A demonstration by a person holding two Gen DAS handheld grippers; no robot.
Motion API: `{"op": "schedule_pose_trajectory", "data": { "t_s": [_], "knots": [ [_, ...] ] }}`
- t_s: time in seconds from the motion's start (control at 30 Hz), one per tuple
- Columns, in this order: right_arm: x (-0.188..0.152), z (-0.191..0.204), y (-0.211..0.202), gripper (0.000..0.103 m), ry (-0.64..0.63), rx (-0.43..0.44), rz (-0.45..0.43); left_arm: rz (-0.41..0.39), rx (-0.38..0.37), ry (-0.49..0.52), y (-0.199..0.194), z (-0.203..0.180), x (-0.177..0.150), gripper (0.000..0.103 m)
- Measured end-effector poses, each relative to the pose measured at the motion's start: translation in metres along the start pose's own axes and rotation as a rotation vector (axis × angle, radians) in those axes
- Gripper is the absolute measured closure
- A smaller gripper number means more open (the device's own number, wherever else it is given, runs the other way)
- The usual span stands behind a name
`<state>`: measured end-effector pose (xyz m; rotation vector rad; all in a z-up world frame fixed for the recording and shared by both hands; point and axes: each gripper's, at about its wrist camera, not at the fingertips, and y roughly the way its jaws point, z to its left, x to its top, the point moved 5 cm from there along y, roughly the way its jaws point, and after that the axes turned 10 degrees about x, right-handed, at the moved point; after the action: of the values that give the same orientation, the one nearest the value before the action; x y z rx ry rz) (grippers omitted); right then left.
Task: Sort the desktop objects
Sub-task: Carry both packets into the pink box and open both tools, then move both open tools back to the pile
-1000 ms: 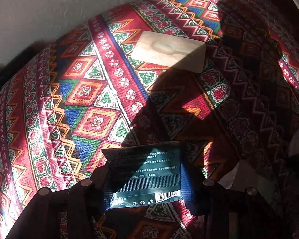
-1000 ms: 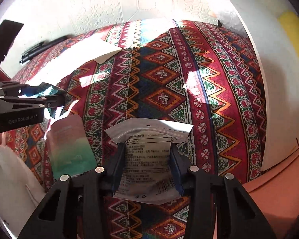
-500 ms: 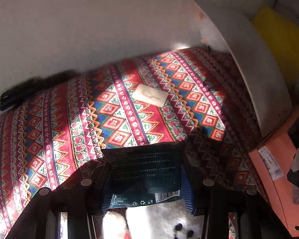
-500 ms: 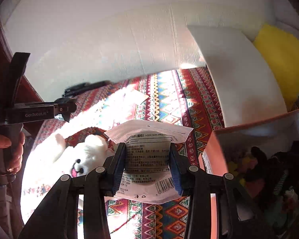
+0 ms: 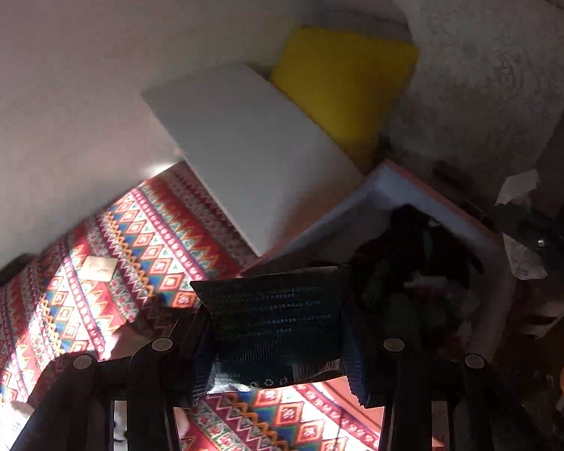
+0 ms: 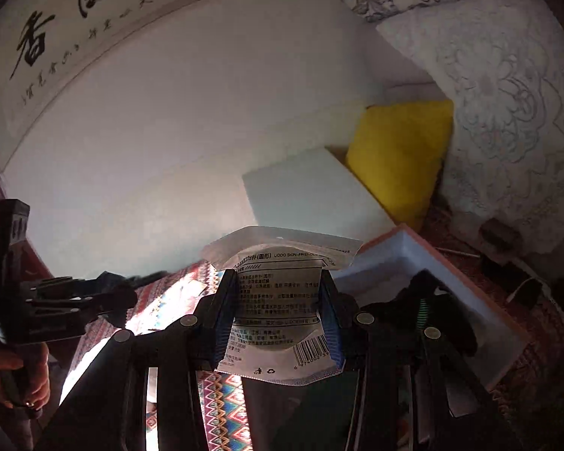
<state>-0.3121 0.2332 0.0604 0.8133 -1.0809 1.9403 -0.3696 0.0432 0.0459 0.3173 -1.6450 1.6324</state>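
i see the box (image 5: pixel 447 221) open on top but piled with dark things (image 5: pixel 413 274); a white board (image 5: pixel 252 150) leans against its far side.

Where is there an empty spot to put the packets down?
Bare patterned tablecloth lies between the small tan card and the white foam block. The pink box is crowded with dark things. Each tool, left and right, holds a packet.
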Motion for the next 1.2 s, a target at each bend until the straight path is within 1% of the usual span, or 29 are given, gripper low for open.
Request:
{"op": "schedule_pose_trajectory", "data": {
  "t_s": [0.07,0.17,0.2,0.23,0.27,0.3,0.33,0.37,0.4,0.43,0.7,0.83,0.93,1.0,1.07,1.2],
  "knots": [
    [-0.002,-0.026,-0.006,0.059,0.031,-0.026,0.016,0.001,-0.027,0.024,0.009,-0.030,0.005,0.055],
    [-0.007,-0.053,-0.006,0.059,0.054,-0.056,0.051,0.030,-0.064,0.006,0.026,-0.057,0.009,0.054],
    [-0.006,-0.061,-0.007,0.057,0.047,-0.065,0.073,0.043,-0.074,-0.001,0.031,-0.065,0.010,0.054],
    [-0.008,-0.064,-0.005,0.054,0.034,-0.079,0.092,0.057,-0.080,-0.009,0.038,-0.071,0.010,0.052],
    [-0.009,-0.066,-0.004,0.051,0.020,-0.100,0.105,0.073,-0.083,-0.019,0.045,-0.074,0.010,0.048],
    [-0.010,-0.069,-0.003,0.042,0.006,-0.120,0.116,0.088,-0.085,-0.032,0.052,-0.078,0.009,0.041],
    [-0.010,-0.070,-0.004,0.028,-0.005,-0.137,0.107,0.094,-0.084,-0.040,0.056,-0.083,0.008,0.021],
    [-0.009,-0.071,-0.005,0.022,-0.015,-0.153,0.099,0.091,-0.079,-0.044,0.059,-0.086,0.007,0.009],
    [-0.009,-0.072,-0.005,0.015,-0.025,-0.168,0.090,0.088,-0.074,-0.047,0.061,-0.089,0.006,0.007],
    [-0.008,-0.073,-0.006,0.013,-0.028,-0.170,0.087,0.086,-0.070,-0.048,0.064,-0.091,0.006,0.007],
    [-0.008,-0.072,-0.003,0.012,-0.041,-0.173,0.090,0.094,-0.053,-0.074,0.070,-0.088,0.002,0.007],
    [-0.005,-0.063,0.001,0.012,-0.051,-0.164,0.089,0.091,-0.028,-0.096,0.064,-0.068,-0.002,0.007],
    [-0.006,-0.050,0.007,0.012,-0.061,-0.145,0.091,0.085,0.014,-0.125,0.055,-0.038,-0.008,0.007],
    [-0.008,-0.041,0.012,0.012,-0.067,-0.124,0.094,0.082,0.057,-0.150,0.049,-0.010,-0.014,0.007],
    [-0.011,-0.025,0.021,0.012,-0.077,-0.084,0.106,0.080,0.104,-0.178,0.042,0.021,-0.022,0.007],
    [-0.025,0.022,0.048,0.012,-0.135,0.010,0.161,0.080,0.217,-0.246,0.031,0.094,-0.049,0.007]
  ]
}}
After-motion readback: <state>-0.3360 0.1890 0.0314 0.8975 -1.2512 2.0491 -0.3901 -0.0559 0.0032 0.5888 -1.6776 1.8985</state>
